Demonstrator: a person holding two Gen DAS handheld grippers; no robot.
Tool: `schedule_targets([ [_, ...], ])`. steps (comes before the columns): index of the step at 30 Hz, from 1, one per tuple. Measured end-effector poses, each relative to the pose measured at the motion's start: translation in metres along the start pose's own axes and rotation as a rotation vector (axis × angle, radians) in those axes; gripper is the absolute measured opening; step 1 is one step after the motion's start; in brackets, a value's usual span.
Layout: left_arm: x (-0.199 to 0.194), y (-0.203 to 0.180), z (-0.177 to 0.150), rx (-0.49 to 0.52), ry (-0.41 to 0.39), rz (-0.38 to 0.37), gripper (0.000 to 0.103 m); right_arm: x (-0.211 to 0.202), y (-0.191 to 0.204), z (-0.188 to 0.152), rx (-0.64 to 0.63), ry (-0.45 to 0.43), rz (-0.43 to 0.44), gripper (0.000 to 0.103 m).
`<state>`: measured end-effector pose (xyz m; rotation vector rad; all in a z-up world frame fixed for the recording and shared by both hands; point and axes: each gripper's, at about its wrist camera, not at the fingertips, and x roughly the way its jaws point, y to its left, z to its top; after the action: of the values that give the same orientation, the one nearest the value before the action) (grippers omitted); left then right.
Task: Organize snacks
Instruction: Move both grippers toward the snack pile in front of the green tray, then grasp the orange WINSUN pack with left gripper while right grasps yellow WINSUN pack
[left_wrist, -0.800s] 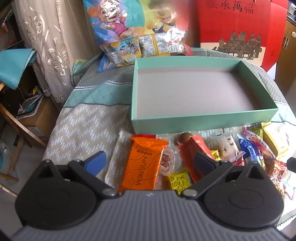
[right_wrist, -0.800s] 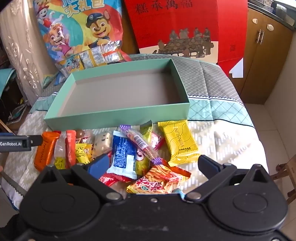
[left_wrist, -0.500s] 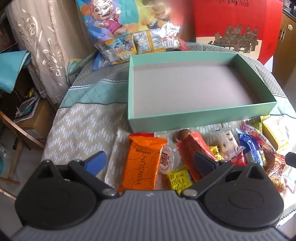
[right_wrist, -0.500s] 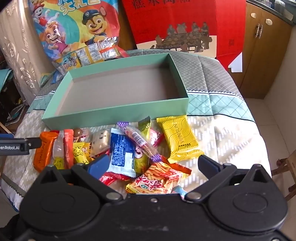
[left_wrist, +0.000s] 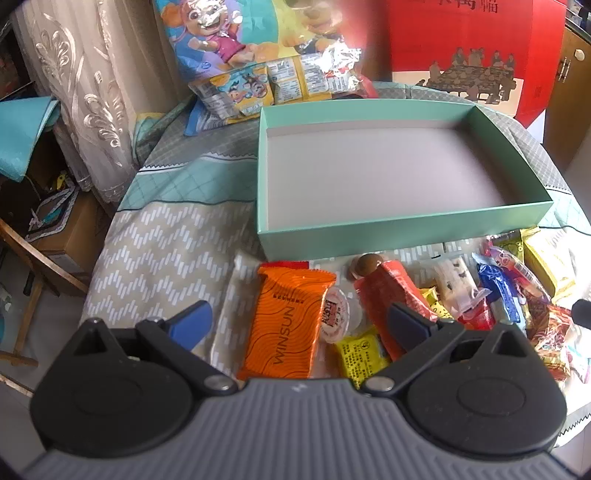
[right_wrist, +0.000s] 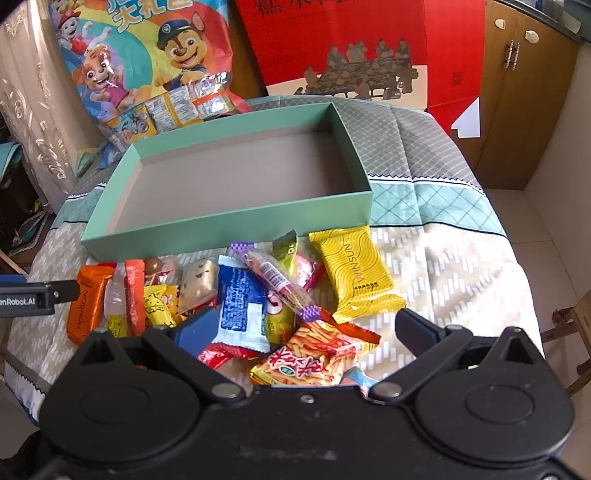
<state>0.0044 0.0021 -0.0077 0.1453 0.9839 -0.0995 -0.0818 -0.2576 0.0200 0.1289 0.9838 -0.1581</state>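
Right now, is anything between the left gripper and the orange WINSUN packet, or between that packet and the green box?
Nothing visible. The left gripper hangs open over the orange WINSUN packet, nothing covering it. A small jelly cup touches its right edge. The green box beyond is empty.

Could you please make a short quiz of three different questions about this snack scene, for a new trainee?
1. True or false: the green box already holds some snacks.
2. Multiple choice: where does the yellow WINSUN packet lie, as the right wrist view shows it? A) inside the box; B) on the cloth at the right end of the snack pile; C) between the fingers of the left gripper.
3. Fill in: the fingers of the right gripper stand ___ over the pile, with no snack pressed between them.

Key: 1 false, the box is empty. 2 B. 3 open.
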Motion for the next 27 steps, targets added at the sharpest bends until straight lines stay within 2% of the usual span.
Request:
schedule_targets([
  [23,0.019,0.012,-0.001,-0.027,0.051,-0.006,0.103,0.015,0.006,0.005,0.004,0.03,0.017,0.103],
  [27,0.028,0.027,-0.001,-0.026,0.034,0.0,0.103,0.016,0.004,0.006,-0.045,-0.047,0.055,0.103],
])
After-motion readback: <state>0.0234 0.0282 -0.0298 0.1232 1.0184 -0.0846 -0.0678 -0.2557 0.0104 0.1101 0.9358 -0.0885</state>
